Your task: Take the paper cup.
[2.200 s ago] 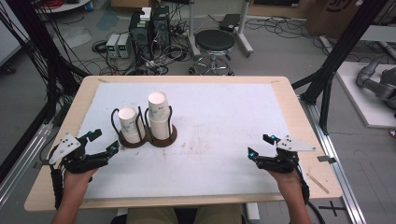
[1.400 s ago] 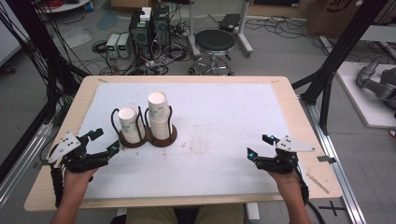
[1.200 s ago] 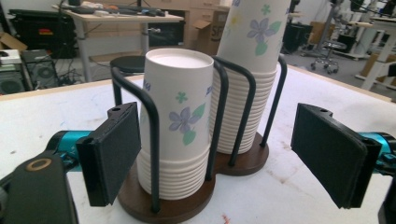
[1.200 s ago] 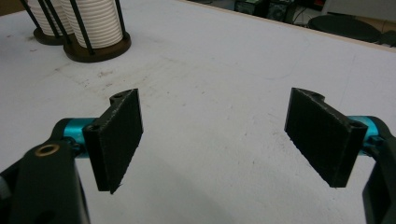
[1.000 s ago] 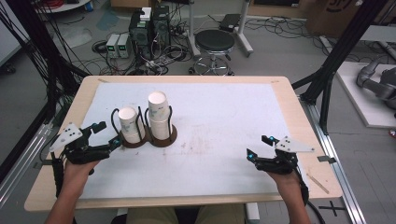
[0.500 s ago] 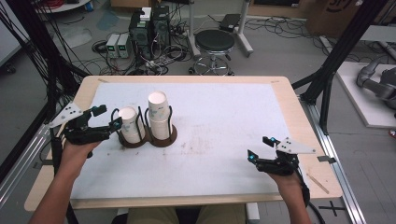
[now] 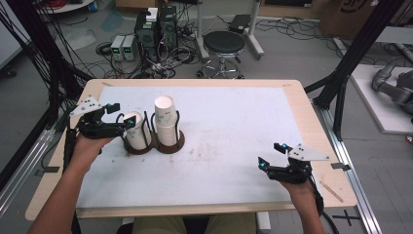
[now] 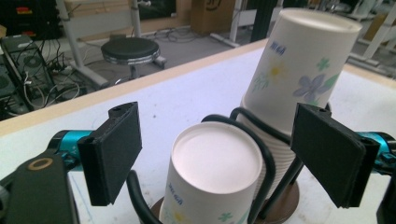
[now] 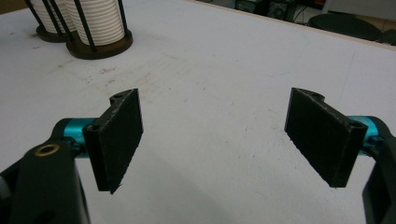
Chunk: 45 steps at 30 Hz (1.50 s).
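Nearest the person, the right gripper (image 7: 276,156) sits low over the front right part of the counter (image 7: 243,112), held by the right hand (image 7: 302,187). Its jaws stand wide apart with nothing between them; in the right gripper view only the bare, scuffed white surface lies under the right gripper (image 9: 212,140).

Farther in on the left, the left hand (image 7: 87,146) holds the left gripper (image 7: 124,121) up at the shorter cup stack (image 7: 136,129). The jaws are spread open, and in the left gripper view the left gripper (image 8: 215,149) has the upturned bottom of the shorter cup stack (image 8: 212,179) lying between the two black pads, without either pad visibly touching it.

The cups are white paper with a flower print, stacked upside down in a dark wire holder (image 7: 153,144) on a round brown base, on the left half of the counter. Just beside and behind the short stack stands the taller cup stack (image 7: 166,119), rising well above the wire loops.

Beyond the far edge of the counter, a round black stool (image 7: 224,44) stands on the floor among cables and computer boxes (image 7: 156,24).
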### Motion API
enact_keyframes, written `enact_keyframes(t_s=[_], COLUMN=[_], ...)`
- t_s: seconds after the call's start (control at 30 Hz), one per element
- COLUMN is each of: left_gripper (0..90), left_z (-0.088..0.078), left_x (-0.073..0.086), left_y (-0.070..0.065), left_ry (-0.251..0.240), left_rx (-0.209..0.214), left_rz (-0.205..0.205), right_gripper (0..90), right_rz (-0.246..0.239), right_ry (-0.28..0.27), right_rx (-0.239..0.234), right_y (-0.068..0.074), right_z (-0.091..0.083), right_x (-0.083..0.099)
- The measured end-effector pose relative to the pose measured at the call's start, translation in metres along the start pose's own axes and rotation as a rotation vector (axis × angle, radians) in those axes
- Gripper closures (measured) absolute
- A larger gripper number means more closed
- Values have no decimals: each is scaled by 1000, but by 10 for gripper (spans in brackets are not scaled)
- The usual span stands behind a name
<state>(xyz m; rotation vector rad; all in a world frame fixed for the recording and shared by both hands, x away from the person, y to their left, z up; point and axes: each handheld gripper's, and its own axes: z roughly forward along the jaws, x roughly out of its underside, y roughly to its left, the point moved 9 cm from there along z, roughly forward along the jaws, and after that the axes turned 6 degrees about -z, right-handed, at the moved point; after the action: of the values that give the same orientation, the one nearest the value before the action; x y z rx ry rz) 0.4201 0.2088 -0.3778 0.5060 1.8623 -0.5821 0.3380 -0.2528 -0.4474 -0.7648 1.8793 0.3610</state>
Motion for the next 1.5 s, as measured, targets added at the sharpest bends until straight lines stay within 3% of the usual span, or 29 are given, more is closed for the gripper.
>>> enact_keyframes(t_s=[0.4, 0.63, 0.73, 1.03, 1.2, 1.5], left_gripper=[213, 349, 352, 363, 368, 373], left_z=[17, 18, 17, 9, -4, -27], left_x=[14, 18, 18, 6, -18, -52], left_y=[-1, 0, 0, 4, 2, -3], left_ry=[94, 129, 131, 74, 21, -60], left_rx=[-15, -20, -20, -25, -11, -9], left_rz=[35, 39, 31, -10, -34, -38], right_gripper=[198, 198, 198, 198, 198, 199], right_rz=[6, 11, 12, 9, 9, 11], right_ry=[-4, -5, -4, -2, 0, -3], right_rx=[0, 2, 3, -1, -1, -1], right_y=[0, -1, -1, 0, 0, 0], right_z=[-2, -3, -3, -2, -2, -3], right_x=[-1, -1, -1, -1, -1, -1])
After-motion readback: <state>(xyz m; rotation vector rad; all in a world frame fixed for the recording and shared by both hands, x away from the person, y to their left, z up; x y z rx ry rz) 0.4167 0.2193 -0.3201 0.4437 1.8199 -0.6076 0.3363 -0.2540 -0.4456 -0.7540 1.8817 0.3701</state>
